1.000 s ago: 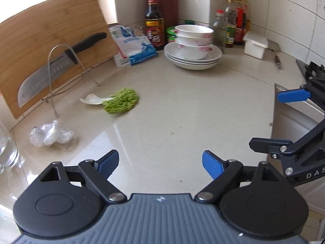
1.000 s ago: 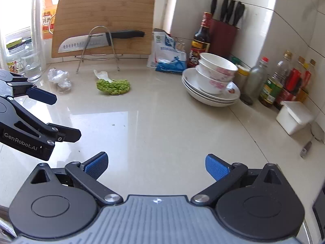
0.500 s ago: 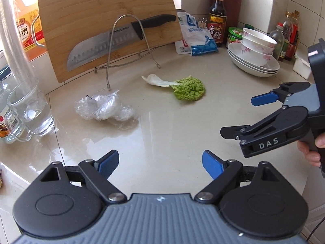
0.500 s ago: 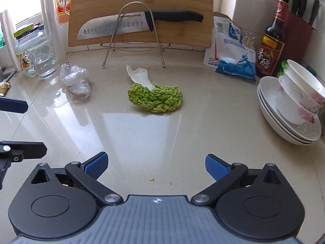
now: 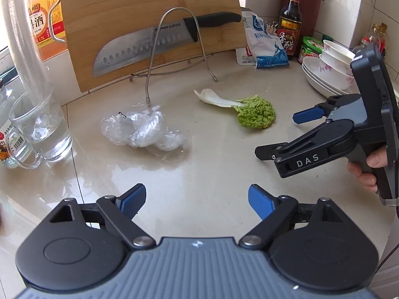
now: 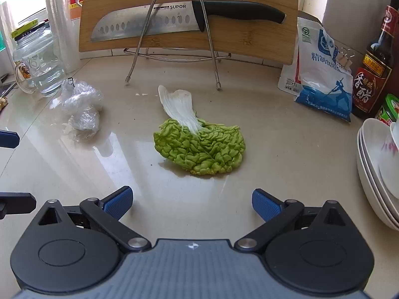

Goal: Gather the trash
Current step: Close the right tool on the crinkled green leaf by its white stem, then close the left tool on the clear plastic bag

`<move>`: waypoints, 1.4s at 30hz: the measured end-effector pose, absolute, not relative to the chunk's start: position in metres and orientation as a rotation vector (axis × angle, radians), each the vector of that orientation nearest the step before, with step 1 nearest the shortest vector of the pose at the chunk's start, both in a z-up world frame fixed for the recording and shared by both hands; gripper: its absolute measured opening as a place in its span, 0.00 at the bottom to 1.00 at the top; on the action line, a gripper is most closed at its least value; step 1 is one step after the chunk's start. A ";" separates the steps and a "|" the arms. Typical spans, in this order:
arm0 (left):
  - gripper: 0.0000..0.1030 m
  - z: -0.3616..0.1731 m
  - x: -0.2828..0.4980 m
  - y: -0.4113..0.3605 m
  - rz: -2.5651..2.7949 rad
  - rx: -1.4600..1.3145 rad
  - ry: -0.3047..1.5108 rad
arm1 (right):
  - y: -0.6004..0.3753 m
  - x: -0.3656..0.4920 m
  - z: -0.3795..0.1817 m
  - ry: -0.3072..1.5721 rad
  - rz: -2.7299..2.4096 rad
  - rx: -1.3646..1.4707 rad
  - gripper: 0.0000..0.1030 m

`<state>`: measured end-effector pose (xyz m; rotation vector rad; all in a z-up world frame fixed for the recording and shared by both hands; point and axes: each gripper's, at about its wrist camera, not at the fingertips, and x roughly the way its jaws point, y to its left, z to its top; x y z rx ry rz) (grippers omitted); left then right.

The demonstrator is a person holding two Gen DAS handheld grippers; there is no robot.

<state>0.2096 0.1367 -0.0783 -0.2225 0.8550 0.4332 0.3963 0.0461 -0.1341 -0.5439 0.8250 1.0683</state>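
A crumpled clear plastic wrap (image 5: 143, 132) (image 6: 82, 109) lies on the beige counter, left of a green cabbage leaf (image 5: 254, 113) (image 6: 199, 147) with a white stalk. My left gripper (image 5: 197, 200) hangs open above the counter, short of the plastic wrap, nothing between its blue pads. My right gripper (image 6: 192, 203) is open too, just short of the cabbage leaf, which lies straight ahead of it. In the left wrist view the right gripper (image 5: 284, 134) shows from the side, held by a hand, to the right of the leaf.
A bamboo cutting board (image 6: 189, 12) and a large knife (image 6: 174, 20) lean on a wire rack (image 6: 174, 49) at the back. Glass mug (image 5: 40, 132) and jar (image 6: 37, 57) stand left. Salt bag (image 6: 321, 74), vinegar bottle (image 6: 374, 72) and stacked bowls (image 6: 379, 164) stand right.
Both grippers have swung left and moved closer to the counter. The plastic wrap now lies ahead of the left one, the cabbage leaf large before the right one. Both stay open.
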 end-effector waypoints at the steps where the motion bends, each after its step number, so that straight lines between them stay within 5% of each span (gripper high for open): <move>1: 0.86 -0.079 0.210 0.138 0.437 -0.226 0.855 | 0.050 0.399 -0.135 0.823 1.071 -0.549 1.00; 23: 0.86 -0.092 0.225 0.162 0.481 -0.272 0.869 | 0.115 0.436 -0.138 0.749 1.197 -0.586 0.99; 25: 0.86 -0.092 0.227 0.162 0.478 -0.270 0.868 | 0.122 0.436 -0.136 0.739 1.218 -0.613 0.94; 27: 0.86 -0.092 0.227 0.162 0.477 -0.273 0.868 | 0.128 0.435 -0.137 0.751 1.235 -0.637 0.75; 31: 0.86 -0.093 0.225 0.163 0.478 -0.277 0.867 | 0.131 0.438 -0.137 0.781 1.262 -0.619 0.63; 34: 0.86 -0.094 0.224 0.164 0.484 -0.278 0.871 | 0.129 0.435 -0.134 0.784 1.278 -0.633 0.38; 42: 0.86 -0.102 0.233 0.179 0.519 -0.257 0.866 | 0.118 0.421 -0.127 0.747 1.287 -0.643 0.34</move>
